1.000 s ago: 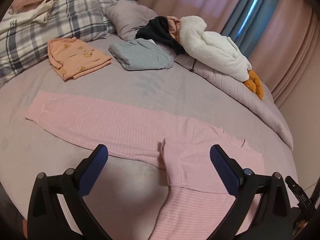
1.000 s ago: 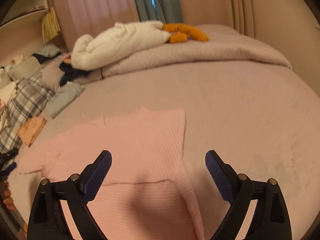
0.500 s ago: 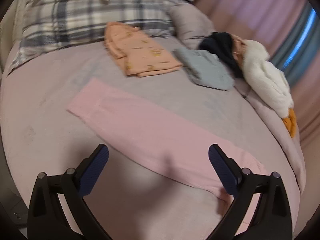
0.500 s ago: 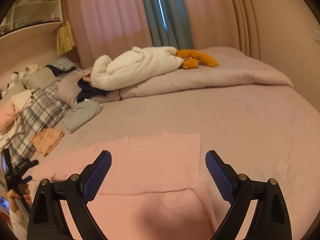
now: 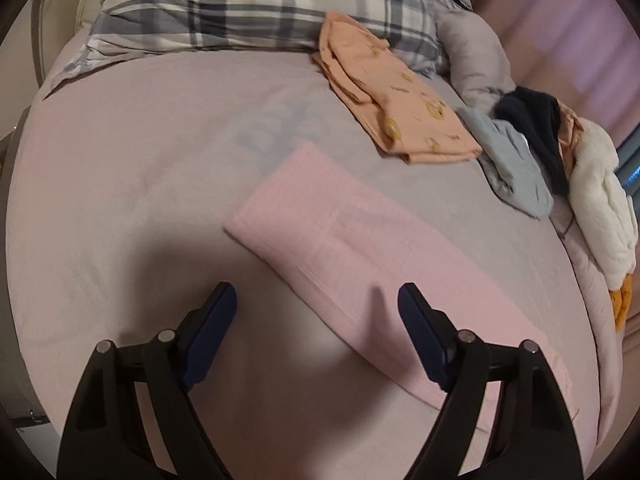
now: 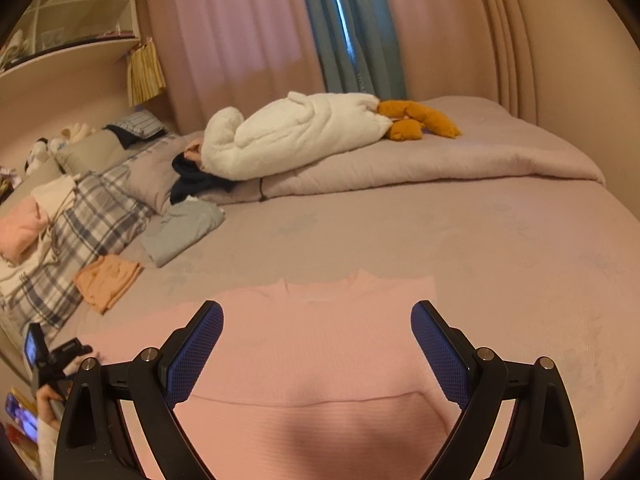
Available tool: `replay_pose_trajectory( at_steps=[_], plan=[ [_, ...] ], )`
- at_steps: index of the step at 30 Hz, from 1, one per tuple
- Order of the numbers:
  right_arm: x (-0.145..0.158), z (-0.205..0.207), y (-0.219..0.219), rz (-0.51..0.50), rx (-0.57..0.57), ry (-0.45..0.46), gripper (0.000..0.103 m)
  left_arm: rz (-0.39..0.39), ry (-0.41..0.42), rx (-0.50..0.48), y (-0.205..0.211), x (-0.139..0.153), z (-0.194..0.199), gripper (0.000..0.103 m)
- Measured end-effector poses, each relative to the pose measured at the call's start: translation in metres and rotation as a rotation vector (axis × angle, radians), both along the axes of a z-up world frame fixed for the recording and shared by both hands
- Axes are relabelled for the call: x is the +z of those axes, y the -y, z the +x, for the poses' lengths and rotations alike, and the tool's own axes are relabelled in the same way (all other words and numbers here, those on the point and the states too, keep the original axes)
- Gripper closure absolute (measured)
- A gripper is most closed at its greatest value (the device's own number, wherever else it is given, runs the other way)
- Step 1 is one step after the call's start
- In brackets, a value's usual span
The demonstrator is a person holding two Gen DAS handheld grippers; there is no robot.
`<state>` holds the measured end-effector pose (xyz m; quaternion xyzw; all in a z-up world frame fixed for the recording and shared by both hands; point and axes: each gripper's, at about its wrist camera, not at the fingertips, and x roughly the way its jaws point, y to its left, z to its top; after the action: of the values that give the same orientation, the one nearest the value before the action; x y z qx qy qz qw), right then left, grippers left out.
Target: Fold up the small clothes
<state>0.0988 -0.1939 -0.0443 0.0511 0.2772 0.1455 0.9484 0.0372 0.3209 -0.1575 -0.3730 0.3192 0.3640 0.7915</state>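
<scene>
Left wrist view: left gripper (image 5: pixel 316 312) hangs over the pink top's sleeve (image 5: pixel 340 236) on the bed (image 5: pixel 120 168), jaws just narrowing, nothing pinched yet. Right gripper (image 6: pixel 316 332) gapes empty above the body. Risk: pads grab the sheet too, or one layer, dragging the fold crooked.

sweater (image 6: pixel 320 344) lies flat on the bed (image 6: pixel 500 248), one sleeve (image 5: pixel 340 240) stretched toward the pillow (image 5: pixel 248 4). two folded tops (image 5: pixel 396 100) sit side by side before the pillows, plush toy (image 6: pixel 296 136) on the duvet behind

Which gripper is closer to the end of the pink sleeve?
Left. The left gripper hovers open right by the sleeve end; the right gripper is open over the shirt's body.
</scene>
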Motion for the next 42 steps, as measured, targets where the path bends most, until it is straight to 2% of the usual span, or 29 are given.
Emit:
replay_pose_trajectory(
  at_steps=[4,10,12,14,18,19,21,26,36,39,42],
  plan=[
    [-0.002,0.001,-0.002,-0.016,0.01,-0.002,0.009,0.01,0.021,0.023,-0.011,-0.002,0.003,0.02],
    [-0.004,0.002,0.002,-0.008,0.003,-0.012,0.009,0.007,0.099,0.05,-0.029,-0.006,0.01,0.021],
    [-0.005,0.003,0.004,-0.003,-0.002,-0.017,0.009,0.022,0.108,0.051,-0.032,-0.006,0.013,0.023],
    [-0.005,0.003,0.004,-0.003,-0.004,-0.021,0.009,0.043,0.103,0.048,-0.033,-0.006,0.016,0.045],
    [-0.005,0.004,0.004,-0.007,-0.007,-0.018,0.009,0.047,0.109,0.061,-0.038,-0.011,0.02,0.08],
    [-0.006,0.004,0.004,-0.009,-0.011,-0.016,0.009,0.044,0.107,0.047,-0.038,-0.011,0.022,0.096],
    [-0.008,0.005,0.003,-0.022,-0.028,-0.017,0.009,0.029,0.135,0.017,-0.036,-0.008,0.023,0.097],
    [-0.012,0.007,0.004,-0.025,-0.025,-0.034,0.009,0.129,0.161,-0.033,-0.012,0.022,0.026,0.098],
    [-0.009,0.004,0.017,0.026,-0.036,-0.037,0.009,0.175,0.297,-0.206,0.049,0.09,0.041,0.098],
    [-0.009,0.003,0.021,0.052,-0.032,-0.044,0.009,0.165,0.317,-0.265,0.069,0.101,0.049,0.098],
    [-0.008,0.001,0.022,0.056,-0.033,-0.041,0.009,0.202,0.316,-0.326,0.093,0.115,0.06,0.098]
  ],
)
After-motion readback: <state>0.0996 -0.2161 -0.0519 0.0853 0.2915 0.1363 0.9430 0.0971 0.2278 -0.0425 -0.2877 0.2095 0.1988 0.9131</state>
